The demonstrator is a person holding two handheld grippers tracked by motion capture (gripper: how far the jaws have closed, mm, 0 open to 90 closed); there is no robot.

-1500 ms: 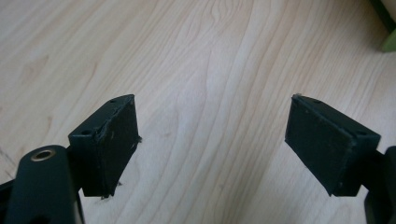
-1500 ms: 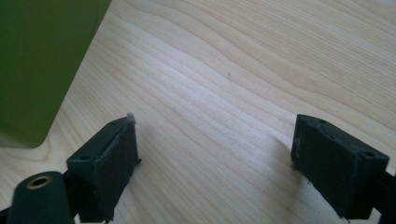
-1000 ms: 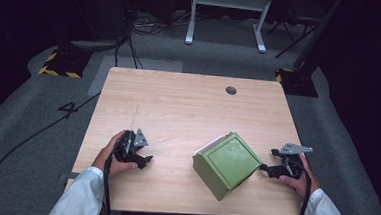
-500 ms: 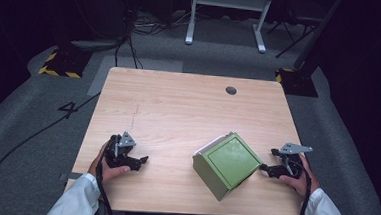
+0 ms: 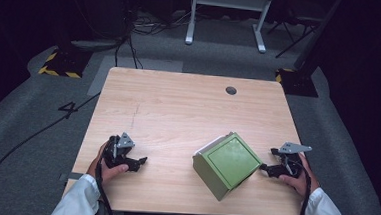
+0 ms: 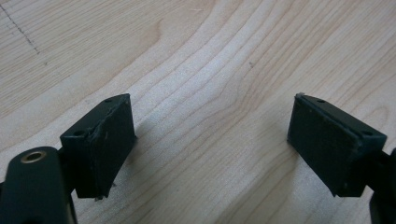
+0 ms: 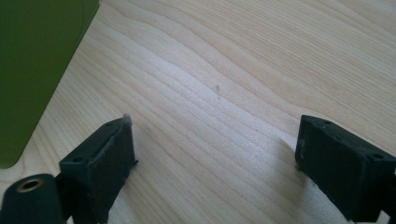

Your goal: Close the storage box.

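While green square lidded box [image 5: 227,166] sits untouched near front edge of pale wooden bench [image 5: 178,107], I hold 2 units low: left hand-held gripper [image 5: 134,162] jaws wide, empty, well apart; right hand-held gripper [image 5: 266,169] agape just beside box. Grasp remains.

Green box [image 5: 230,165], pale wood-grain table [image 5: 178,107], black tools

Bare table [image 5: 178,112] lies open beyond both grippers; the green box [image 5: 230,165] blocks the right gripper [image 5: 266,169].

Wooden table [image 5: 178,107], grey carpet [image 5: 26,142], dark room
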